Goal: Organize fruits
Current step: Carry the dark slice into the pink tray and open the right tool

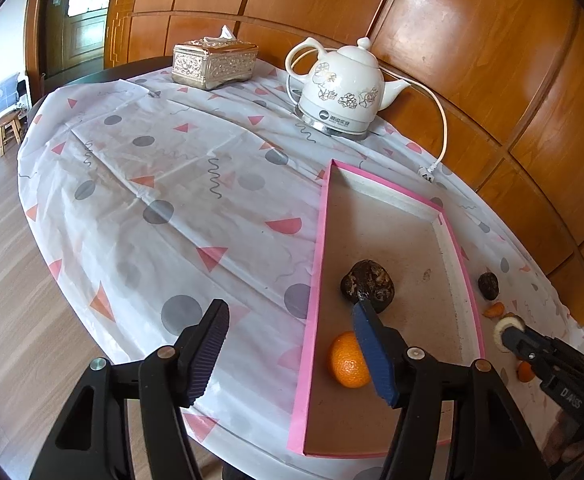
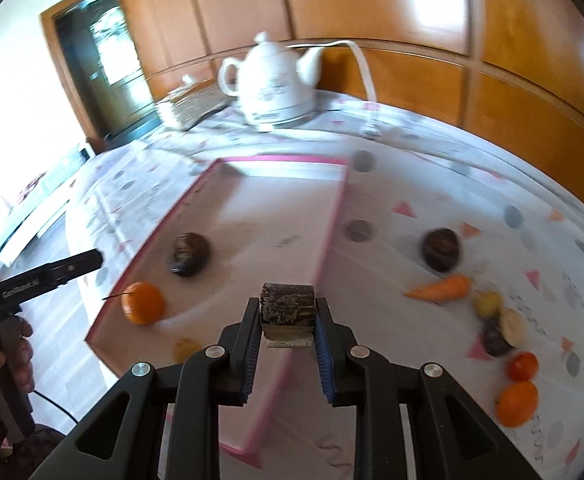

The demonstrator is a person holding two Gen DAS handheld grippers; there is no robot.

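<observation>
Right gripper clamps a short brown chunk above the pink tray's right edge. Left gripper gapes empty. Risk: early release drops it onto the tabletop.

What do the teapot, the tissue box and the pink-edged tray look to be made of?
Teapot: glazed white ceramic, glossy, with printed flowers. Tissue box: embossed metal or metal-look plastic, silvery gold and shiny; which one is unclear. Tray: probably cardboard, matte brown floor with pink paper-covered walls.
</observation>
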